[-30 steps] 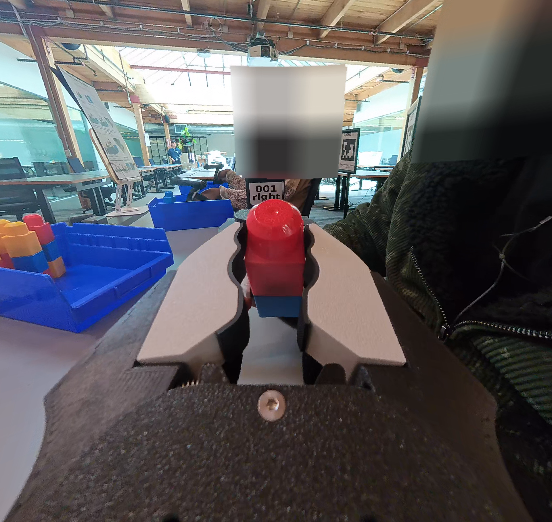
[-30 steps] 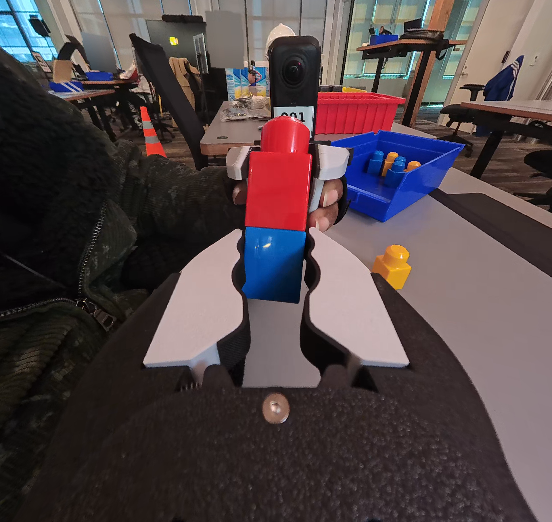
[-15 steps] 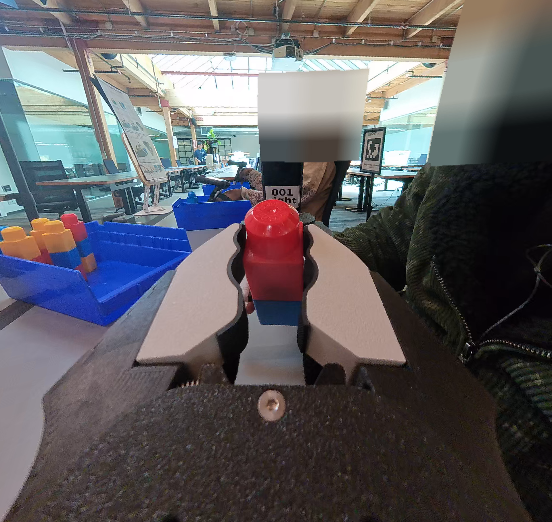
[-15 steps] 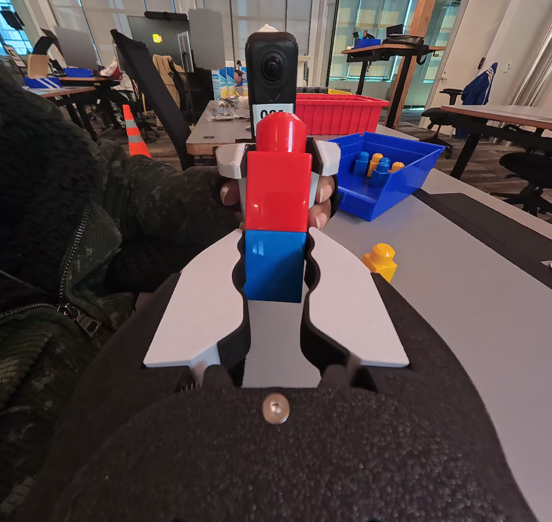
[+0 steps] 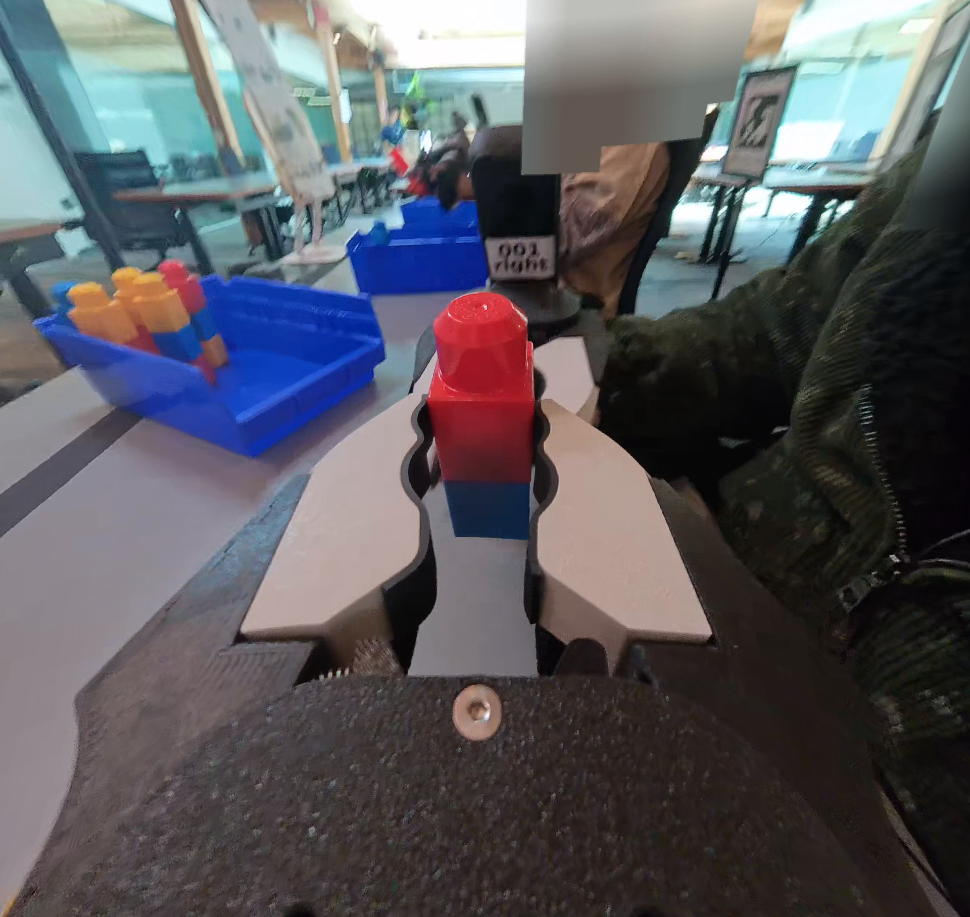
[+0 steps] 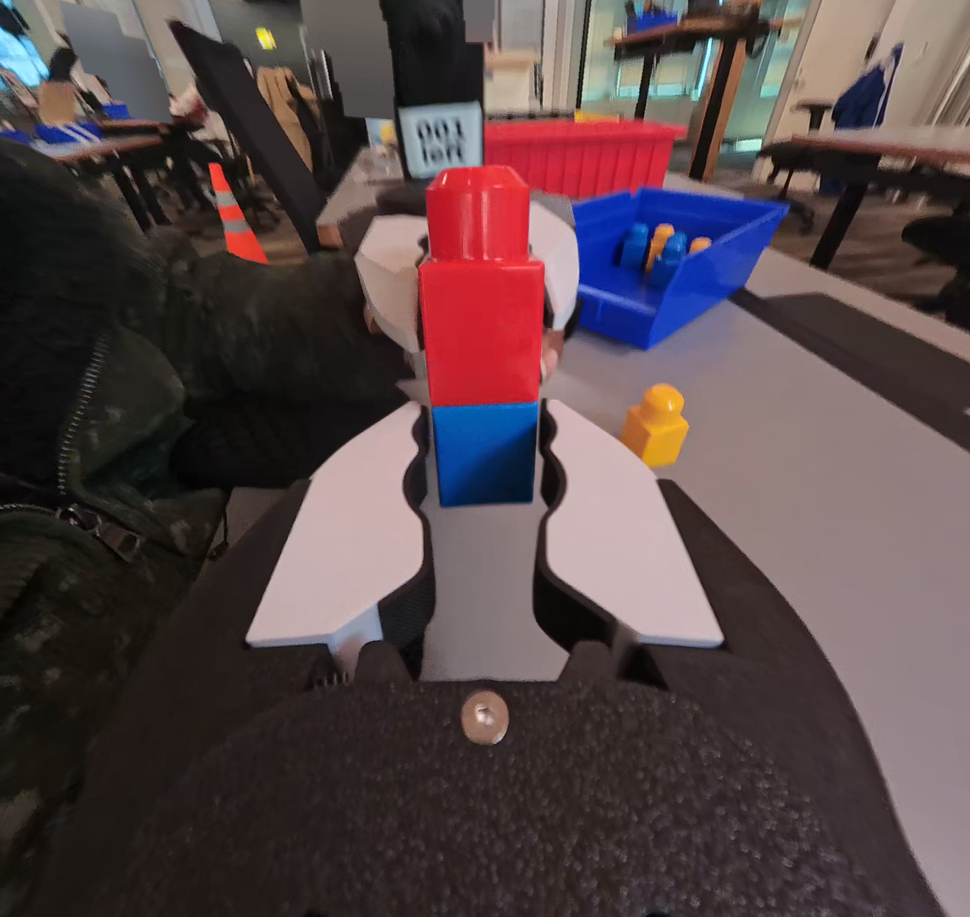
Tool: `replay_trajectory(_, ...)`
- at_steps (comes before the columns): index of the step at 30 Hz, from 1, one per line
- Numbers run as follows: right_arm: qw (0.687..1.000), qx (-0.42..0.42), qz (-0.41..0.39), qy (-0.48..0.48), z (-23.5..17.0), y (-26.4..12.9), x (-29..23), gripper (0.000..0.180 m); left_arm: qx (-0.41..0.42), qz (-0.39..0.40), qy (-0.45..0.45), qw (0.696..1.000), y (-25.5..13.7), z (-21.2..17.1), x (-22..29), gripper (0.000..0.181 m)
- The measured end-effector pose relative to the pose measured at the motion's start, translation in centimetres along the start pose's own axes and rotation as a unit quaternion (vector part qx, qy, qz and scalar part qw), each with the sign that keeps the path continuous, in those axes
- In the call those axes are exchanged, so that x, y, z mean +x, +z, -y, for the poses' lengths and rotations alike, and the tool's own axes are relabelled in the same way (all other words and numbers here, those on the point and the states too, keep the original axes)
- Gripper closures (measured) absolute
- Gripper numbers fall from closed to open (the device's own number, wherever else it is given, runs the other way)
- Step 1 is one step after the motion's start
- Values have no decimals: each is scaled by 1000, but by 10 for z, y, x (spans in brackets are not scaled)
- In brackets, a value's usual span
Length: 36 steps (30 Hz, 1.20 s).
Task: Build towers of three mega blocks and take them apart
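A two-block stack, a red block (image 5: 480, 419) on a blue block (image 5: 488, 508), stands between both grippers over the grey table (image 5: 131, 550). My left gripper (image 5: 482, 409) is shut on the red block; its white fingers (image 6: 386, 288) flank that block (image 6: 480, 325) in the right wrist view. My right gripper (image 6: 483, 414) is open around the blue block (image 6: 483, 456), with a thin gap on each side between pad and block. A loose yellow block (image 6: 656, 427) stands on the table to the right of it.
A blue bin (image 5: 252, 398) holding several block towers (image 5: 152, 314) sits left; another blue bin (image 5: 420, 262) is farther back. A blue bin (image 6: 682, 283) with a few blocks and a red bin (image 6: 577, 157) stand beyond. A green jacket sleeve (image 6: 236, 325) lies close by. The tips of both grippers are at nearly the same place.
My right gripper's pads were pressed on the blue block and have now spread slightly off it. Both views have tilted down toward the table. The left grip on the red block is unchanged.
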State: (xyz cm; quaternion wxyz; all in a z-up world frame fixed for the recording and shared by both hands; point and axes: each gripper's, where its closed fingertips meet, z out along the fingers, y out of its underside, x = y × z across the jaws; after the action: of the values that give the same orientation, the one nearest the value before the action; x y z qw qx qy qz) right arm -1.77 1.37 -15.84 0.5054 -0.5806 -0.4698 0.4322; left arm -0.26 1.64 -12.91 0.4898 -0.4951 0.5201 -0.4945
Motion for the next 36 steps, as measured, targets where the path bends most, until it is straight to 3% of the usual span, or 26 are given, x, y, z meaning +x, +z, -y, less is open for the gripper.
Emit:
replay_trajectory(2,999,-29,-10,14,-5,-6,11,127,-64,34,7,997,-7,-15,-14,145)
replay_trajectory(6,998,-37,-42,-11,0,-18,23,131,-174,50,36,983,-14,-51,-19,145)
replay_trajectory(11,987,-157,-23,-5,-52,0,19,122,-134,5,4,991,2,-60,-7,145)
replay_trajectory(15,989,-145,-3,-16,-61,12,12,143,-98,-4,-1,995,7,-54,-3,145)
replay_trajectory(19,992,-122,-11,-10,-48,4,18,143,-75,36,20,996,-14,-35,-22,137)
replay_trajectory(21,991,-132,-32,-7,-51,-1,26,143,-64,111,-3,992,-41,-27,-57,138)
replay_trajectory(24,987,-149,-61,4,-58,-5,39,143,-163,233,-38,958,-92,-71,-114,135)
replay_trajectory(28,982,-171,-74,10,-69,-5,45,143,-277,243,-177,913,-119,-142,-125,118)
replay_trajectory(30,982,-176,-74,8,-71,-5,45,143,-296,233,-168,911,-112,-152,-124,115)
replay_trajectory(34,985,-166,-50,15,-67,-2,37,143,-327,213,-57,919,-98,-168,-133,113)
replay_trajectory(35,985,-167,-45,17,-68,-1,35,143,-328,208,-52,920,-95,-171,-137,118)
replay_trajectory(36,984,-172,-44,17,-70,-1,35,143,-320,207,-48,923,-92,-168,-140,136)
